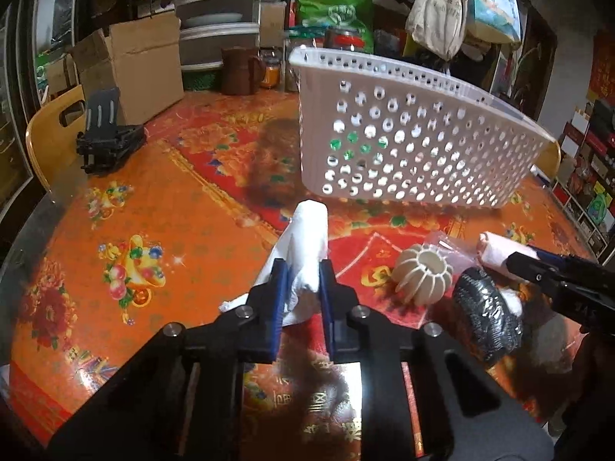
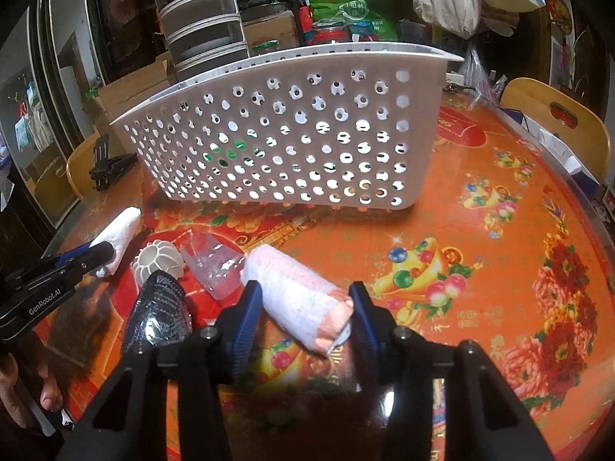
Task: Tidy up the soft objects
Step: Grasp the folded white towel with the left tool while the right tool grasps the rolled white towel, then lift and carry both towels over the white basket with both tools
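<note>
Left jaws: pressing in on the white rolled cloth (image 1: 305, 253), the left gripper (image 1: 301, 282) pinching it near its lower end while the roll is sticking up and forward, loose folds spilling out to the left.
Right jaws: standing apart around the pink rolled towel (image 2: 298, 299); the right gripper (image 2: 305, 307) is straddling the roll's near end, the left pad touching or nearly touching it, and a gap is showing at the right pad.
Pink towel: lying on the red-and-orange tablecloth (image 2: 480, 269), angled from upper left to lower right.
Basket: the white perforated basket (image 2: 284, 134) is sitting behind both rolls, its holed long wall facing the grippers, well apart from either roll.
In the way: a cream ribbed ball (image 1: 423, 278) is resting between the two rolls; a crinkled clear plastic wrapper (image 2: 217, 269) is lying just beside the pink towel; a dark shiny packet (image 2: 159, 311) is sitting near the right gripper's left finger.
Farther off: a black folding stand (image 1: 107, 134) is sitting at the table's left edge, with a cardboard box (image 1: 134, 65) behind it and a brown jug (image 1: 242, 71) beside that.
Surroundings: cloth bags are hanging at the back, shelves crowding the walls.
</note>
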Demonstrator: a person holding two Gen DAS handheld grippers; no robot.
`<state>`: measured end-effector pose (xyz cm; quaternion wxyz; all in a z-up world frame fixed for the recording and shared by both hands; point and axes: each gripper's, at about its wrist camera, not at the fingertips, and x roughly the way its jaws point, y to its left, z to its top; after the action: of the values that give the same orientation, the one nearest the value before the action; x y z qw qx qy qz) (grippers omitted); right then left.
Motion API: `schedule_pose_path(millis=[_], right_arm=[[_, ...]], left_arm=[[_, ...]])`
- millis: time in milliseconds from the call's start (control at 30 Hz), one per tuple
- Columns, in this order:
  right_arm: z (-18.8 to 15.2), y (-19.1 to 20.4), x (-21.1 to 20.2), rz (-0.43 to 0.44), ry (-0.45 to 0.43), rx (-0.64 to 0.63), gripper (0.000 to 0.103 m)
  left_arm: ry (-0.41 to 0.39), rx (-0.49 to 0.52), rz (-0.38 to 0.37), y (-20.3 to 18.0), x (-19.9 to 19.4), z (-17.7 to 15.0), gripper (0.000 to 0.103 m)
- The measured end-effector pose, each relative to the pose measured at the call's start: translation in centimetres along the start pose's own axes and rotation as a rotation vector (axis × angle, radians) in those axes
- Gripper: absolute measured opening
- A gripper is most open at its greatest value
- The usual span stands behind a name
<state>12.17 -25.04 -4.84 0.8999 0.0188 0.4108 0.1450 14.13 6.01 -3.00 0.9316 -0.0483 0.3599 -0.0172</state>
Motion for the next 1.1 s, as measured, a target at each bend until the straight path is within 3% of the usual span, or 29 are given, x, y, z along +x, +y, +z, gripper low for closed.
schedule_pose_path(millis=[267,600,1100], right_arm=[[-0.1,-0.4,-1.0,0.031,-0.031,0.019,0.022],[0.1,-0.2,-2.2,0.033,-0.044,-0.001,0.019],[0.8,0.7,-6.1,0.052,-0.135,-0.060,0.017]], left_arm=[[-0.053,-0.012,0.000,0.8,-2.0,0.6,0.013],[-0.082,-0.015,-0.015,0.8,-3.4,1.0,0.013],[-0.117,-0.012,-0.036,-0.1,-5.5,2.3,0.013]])
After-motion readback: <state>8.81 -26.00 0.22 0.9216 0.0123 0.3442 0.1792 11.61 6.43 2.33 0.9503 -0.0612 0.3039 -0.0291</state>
